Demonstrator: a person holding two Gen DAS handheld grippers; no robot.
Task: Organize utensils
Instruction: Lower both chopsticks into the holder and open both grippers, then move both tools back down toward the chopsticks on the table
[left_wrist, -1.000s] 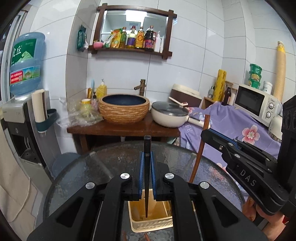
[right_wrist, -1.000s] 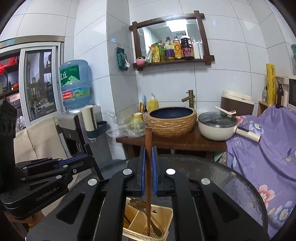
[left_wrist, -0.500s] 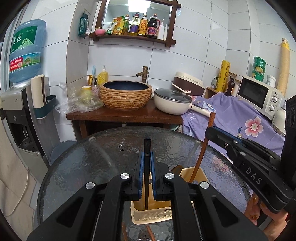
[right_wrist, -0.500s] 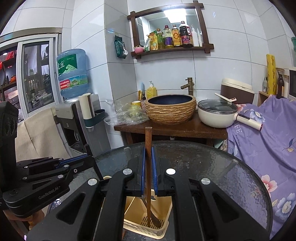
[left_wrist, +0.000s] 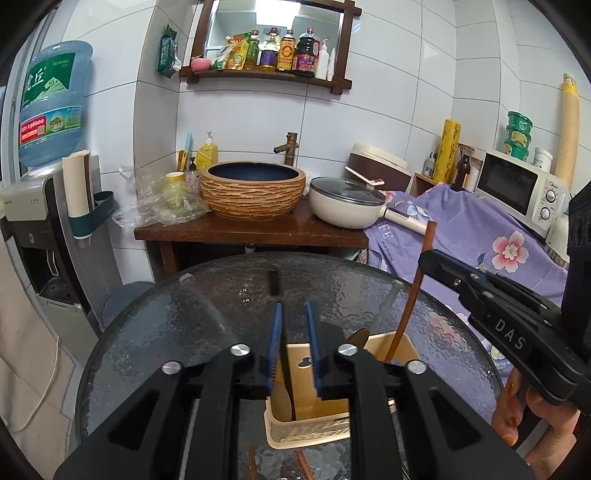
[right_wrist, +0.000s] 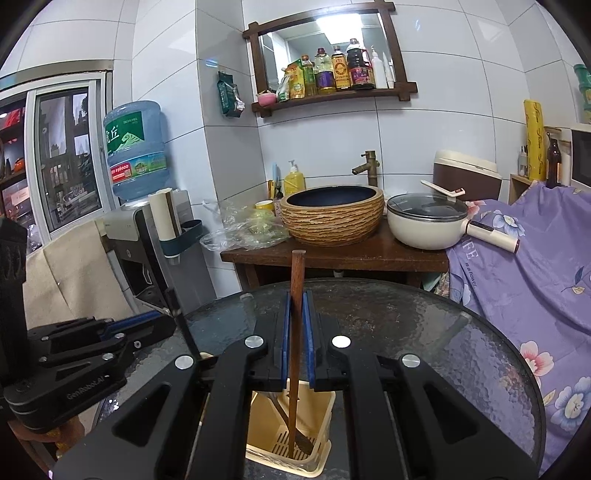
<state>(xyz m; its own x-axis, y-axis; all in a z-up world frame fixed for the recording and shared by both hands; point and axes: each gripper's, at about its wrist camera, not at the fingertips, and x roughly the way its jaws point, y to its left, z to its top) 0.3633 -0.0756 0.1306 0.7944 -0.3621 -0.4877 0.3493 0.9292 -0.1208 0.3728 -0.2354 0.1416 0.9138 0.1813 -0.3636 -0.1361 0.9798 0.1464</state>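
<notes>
A cream plastic utensil holder (left_wrist: 295, 430) stands on the round glass table (left_wrist: 207, 314). My left gripper (left_wrist: 294, 314) is open above it; a black utensil (left_wrist: 283, 358) stands loose between the pads, its lower end in the holder. My right gripper (right_wrist: 295, 299) holds a brown wooden utensil (right_wrist: 296, 295) upright, its tip down in the holder (right_wrist: 317, 458). The pads stand slightly apart around the handle. The right gripper also shows at the right of the left wrist view (left_wrist: 428, 258), with the brown utensil (left_wrist: 410, 306).
A wooden stand (left_wrist: 251, 229) behind the table carries a woven basin (left_wrist: 255, 192) and a white pot (left_wrist: 347, 206). A water dispenser (left_wrist: 40, 206) stands left. A purple floral cloth (left_wrist: 480, 236) and a microwave (left_wrist: 517, 192) are right. Brown sticks (left_wrist: 303, 465) lie by the holder.
My left gripper has opened and let go of the black utensil, which now stands in the holder. Both grippers have come lower over the holder. The right pads have eased apart a little.
</notes>
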